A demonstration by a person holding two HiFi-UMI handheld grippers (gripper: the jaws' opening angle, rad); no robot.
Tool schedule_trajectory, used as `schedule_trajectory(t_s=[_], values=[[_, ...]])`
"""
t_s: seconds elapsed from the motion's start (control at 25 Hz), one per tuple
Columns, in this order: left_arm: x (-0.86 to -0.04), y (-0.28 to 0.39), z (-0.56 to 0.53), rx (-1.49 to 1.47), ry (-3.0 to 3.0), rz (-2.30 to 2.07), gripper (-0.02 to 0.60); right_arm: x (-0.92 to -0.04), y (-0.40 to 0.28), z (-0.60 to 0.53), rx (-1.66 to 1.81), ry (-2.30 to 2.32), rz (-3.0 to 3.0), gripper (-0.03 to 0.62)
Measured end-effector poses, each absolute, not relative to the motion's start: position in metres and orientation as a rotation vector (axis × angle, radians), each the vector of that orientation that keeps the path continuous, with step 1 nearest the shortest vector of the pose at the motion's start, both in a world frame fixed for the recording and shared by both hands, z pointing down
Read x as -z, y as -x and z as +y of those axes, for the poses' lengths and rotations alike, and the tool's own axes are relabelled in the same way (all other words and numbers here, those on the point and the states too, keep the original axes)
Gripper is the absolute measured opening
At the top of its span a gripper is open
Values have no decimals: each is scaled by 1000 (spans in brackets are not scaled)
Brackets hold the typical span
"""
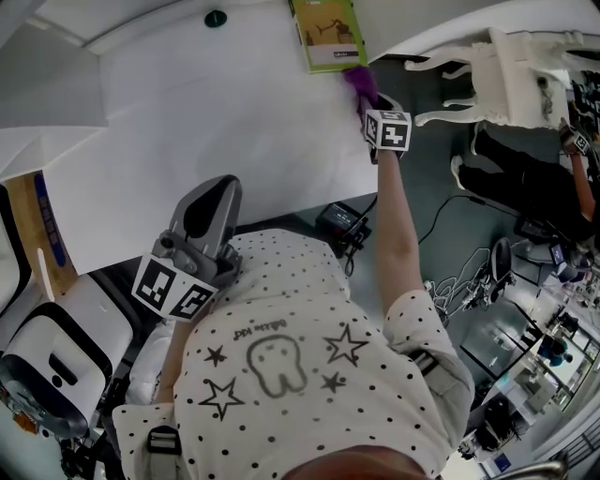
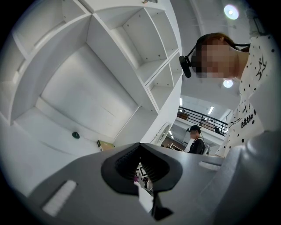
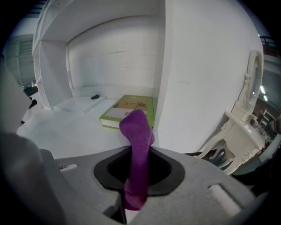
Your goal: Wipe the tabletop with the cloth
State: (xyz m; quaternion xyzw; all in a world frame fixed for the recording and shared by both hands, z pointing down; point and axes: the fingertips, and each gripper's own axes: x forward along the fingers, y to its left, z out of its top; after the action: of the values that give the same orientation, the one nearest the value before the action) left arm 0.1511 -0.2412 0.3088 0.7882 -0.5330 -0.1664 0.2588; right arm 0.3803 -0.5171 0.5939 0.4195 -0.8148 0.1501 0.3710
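Note:
The purple cloth (image 3: pixel 138 149) sticks up from my right gripper (image 3: pixel 139 173), whose jaws are shut on it. In the head view the right gripper (image 1: pixel 373 111) is stretched out over the far right corner of the white tabletop (image 1: pixel 216 141), with the cloth (image 1: pixel 360 86) at its tip next to a green book (image 1: pixel 328 33). My left gripper (image 1: pixel 208 225) is held back near the person's body at the table's near edge, tilted up. Its jaws (image 2: pixel 141 169) are shut with nothing between them.
A green book (image 3: pixel 128 110) lies flat at the far right of the table beside a white upright panel (image 3: pixel 202 74). A small dark knob (image 1: pixel 216 18) sits at the back. A white ornate chair (image 1: pixel 511 75) stands right of the table; cables and a black box (image 1: pixel 342 222) lie on the floor.

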Motion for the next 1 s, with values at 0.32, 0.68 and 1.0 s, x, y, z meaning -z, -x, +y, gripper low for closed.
schedule_trajectory(t_s=[0.32, 0.68, 1.0], values=[[-304, -162, -230, 452, -2189, -1364, -5, -553, -291, -442, -461, -1046, -2270, 75], [-299, -149, -200, 482, -2206, -1335, -5, -539, -156, -333, -522, -766, -2408, 75], [-303, -106, -170, 480, -2222, -1312, -5, -565, -71, -259, -499, -603, -2357, 75]])
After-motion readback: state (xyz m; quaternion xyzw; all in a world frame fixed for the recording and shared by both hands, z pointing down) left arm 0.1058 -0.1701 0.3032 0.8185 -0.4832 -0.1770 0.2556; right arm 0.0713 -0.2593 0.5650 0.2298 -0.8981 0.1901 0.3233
